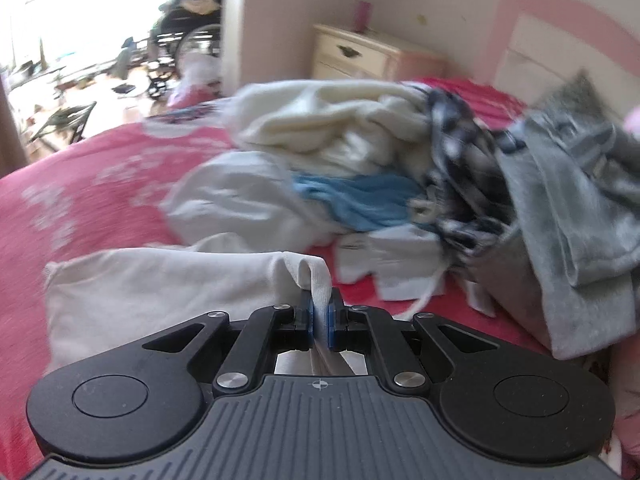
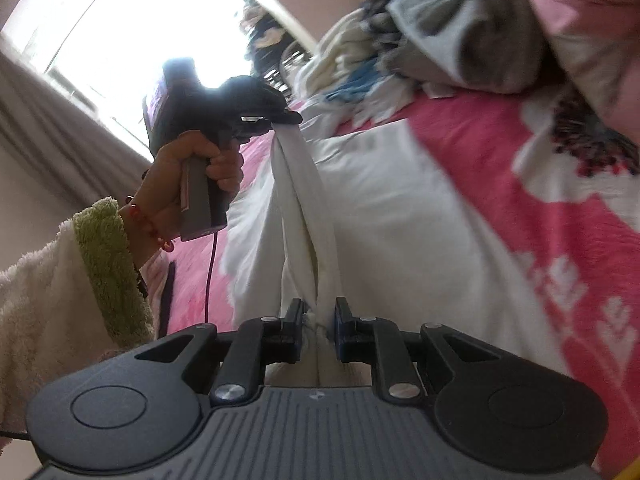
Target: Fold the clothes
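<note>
A white garment (image 1: 160,284) lies on the pink bedspread (image 1: 100,176), one edge lifted. My left gripper (image 1: 320,316) is shut on a ribbed white strip of that garment. In the right wrist view the same white garment (image 2: 400,208) stretches from my right gripper (image 2: 319,320), shut on a bunched edge, up to the left gripper (image 2: 286,118), held by a hand (image 2: 192,172) in a fleecy sleeve. The cloth hangs taut between the two grippers above the bed.
A heap of clothes (image 1: 380,160) fills the bed behind: cream, blue, checked and grey pieces (image 1: 580,208). A cream nightstand (image 1: 368,56) stands by the wall. A wheelchair (image 1: 188,40) is out on the bright floor at the left. Curtains (image 2: 60,120) hang by the window.
</note>
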